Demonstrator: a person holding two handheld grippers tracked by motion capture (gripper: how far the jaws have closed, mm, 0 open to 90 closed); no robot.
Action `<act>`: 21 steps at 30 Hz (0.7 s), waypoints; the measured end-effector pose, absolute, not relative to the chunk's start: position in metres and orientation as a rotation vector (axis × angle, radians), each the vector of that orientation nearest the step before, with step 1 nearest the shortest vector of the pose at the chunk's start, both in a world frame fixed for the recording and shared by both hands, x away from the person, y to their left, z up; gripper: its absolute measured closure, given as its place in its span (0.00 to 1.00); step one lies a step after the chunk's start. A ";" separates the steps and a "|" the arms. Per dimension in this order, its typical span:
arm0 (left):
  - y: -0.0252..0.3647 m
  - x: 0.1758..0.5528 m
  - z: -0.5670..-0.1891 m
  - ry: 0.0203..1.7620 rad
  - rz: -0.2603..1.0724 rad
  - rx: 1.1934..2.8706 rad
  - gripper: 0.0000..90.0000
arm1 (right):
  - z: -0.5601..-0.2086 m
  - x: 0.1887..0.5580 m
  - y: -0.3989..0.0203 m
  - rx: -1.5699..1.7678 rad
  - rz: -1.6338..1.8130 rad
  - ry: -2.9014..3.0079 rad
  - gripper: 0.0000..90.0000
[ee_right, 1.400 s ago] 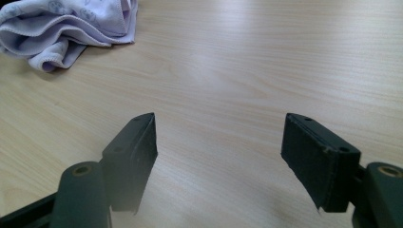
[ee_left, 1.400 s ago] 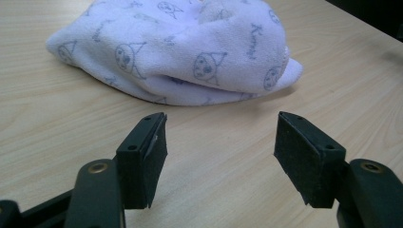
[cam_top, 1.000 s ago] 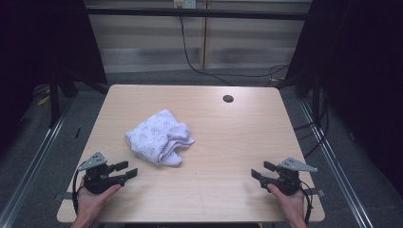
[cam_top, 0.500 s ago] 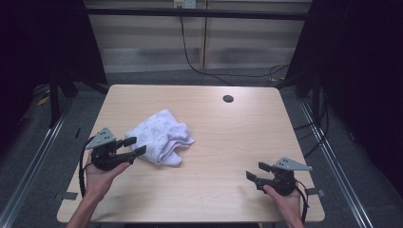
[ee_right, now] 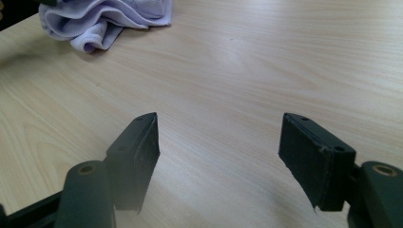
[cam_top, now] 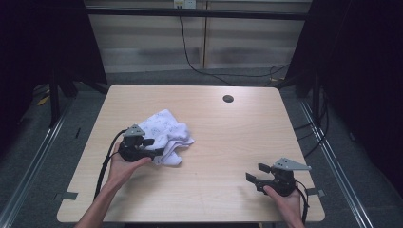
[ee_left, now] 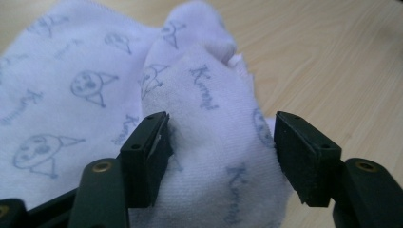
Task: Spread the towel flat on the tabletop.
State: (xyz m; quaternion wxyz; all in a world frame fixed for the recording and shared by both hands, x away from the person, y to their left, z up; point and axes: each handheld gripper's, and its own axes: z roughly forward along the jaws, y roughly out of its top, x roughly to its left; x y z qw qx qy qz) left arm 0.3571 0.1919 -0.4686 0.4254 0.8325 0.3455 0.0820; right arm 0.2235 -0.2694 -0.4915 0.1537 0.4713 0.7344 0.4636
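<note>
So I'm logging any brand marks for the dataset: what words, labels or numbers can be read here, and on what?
"Kuromi", as best it reads: pale grey script repeated across the white towel, beside small cartoon faces, seen in the left gripper view; most repeats are blurred or cut by folds.
High view: the towel's print is too small to read.
Table, left gripper, right gripper: no readable text.
</note>
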 end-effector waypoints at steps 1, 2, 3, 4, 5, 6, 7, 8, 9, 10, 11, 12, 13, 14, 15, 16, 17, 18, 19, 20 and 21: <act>0.193 0.357 -0.472 0.865 0.203 2.074 0.51 | -0.492 0.224 -0.269 1.344 1.330 2.109 0.33; 0.193 0.357 -0.472 0.865 0.203 2.074 0.63 | -0.492 0.224 -0.269 1.344 1.330 2.109 0.33; 0.194 0.356 -0.476 0.863 0.200 2.072 0.68 | -0.492 0.223 -0.268 1.342 1.336 2.111 0.33; 0.198 0.355 -0.480 0.858 0.182 2.078 0.74 | -0.492 0.223 -0.268 1.339 1.333 2.112 0.33; 0.198 0.355 -0.480 0.858 0.182 2.078 0.77 | -0.492 0.223 -0.267 1.342 1.338 2.116 0.33; 0.202 0.353 -0.481 0.874 0.160 2.046 0.80 | -0.493 0.224 -0.266 1.341 1.331 2.128 0.33; 0.204 0.350 -0.479 0.870 0.136 2.039 0.81 | -0.494 0.224 -0.265 1.342 1.322 2.136 0.33; 0.203 0.348 -0.479 0.876 0.131 2.037 0.82 | -0.495 0.225 -0.264 1.336 1.323 2.142 0.33; 0.201 0.345 -0.478 0.863 0.118 2.045 0.82 | -0.495 0.226 -0.263 1.336 1.326 2.148 0.33; 0.199 0.341 -0.477 0.844 0.112 2.049 0.83 | -0.495 0.226 -0.261 1.341 1.325 2.151 0.33; 0.197 0.337 -0.476 0.847 0.086 2.034 0.83 | -0.495 0.226 -0.260 1.336 1.326 2.156 0.33; 0.197 0.337 -0.476 0.847 0.086 2.034 0.83 | -0.495 0.226 -0.260 1.336 1.326 2.156 0.33; 0.195 0.334 -0.474 0.834 0.064 2.034 0.83 | -0.495 0.226 -0.258 1.325 1.334 2.165 0.33; 0.191 0.324 -0.469 0.807 0.057 2.031 0.83 | -0.493 0.225 -0.252 1.319 1.344 2.177 0.33; 0.191 0.324 -0.469 0.807 0.057 2.031 0.84 | -0.492 0.225 -0.249 1.309 1.350 2.188 0.34; 0.191 0.320 -0.467 0.804 0.028 2.019 0.84 | -0.492 0.225 -0.249 1.309 1.350 2.188 0.34; 0.190 0.315 -0.463 0.800 0.008 2.001 0.84 | -0.491 0.225 -0.246 1.300 1.361 2.196 0.35; 0.188 0.310 -0.460 0.778 0.004 2.007 0.84 | -0.489 0.226 -0.238 1.283 1.376 2.216 0.37; 0.186 0.306 -0.456 0.762 0.010 2.006 0.84 | -0.489 0.226 -0.238 1.283 1.376 2.216 0.37; 0.185 0.303 -0.453 0.767 -0.011 1.986 0.85 | -0.486 0.226 -0.229 1.259 1.393 2.236 0.41; 0.183 0.300 -0.449 0.755 -0.035 1.939 0.85 | -0.485 0.227 -0.224 1.242 1.413 2.244 0.44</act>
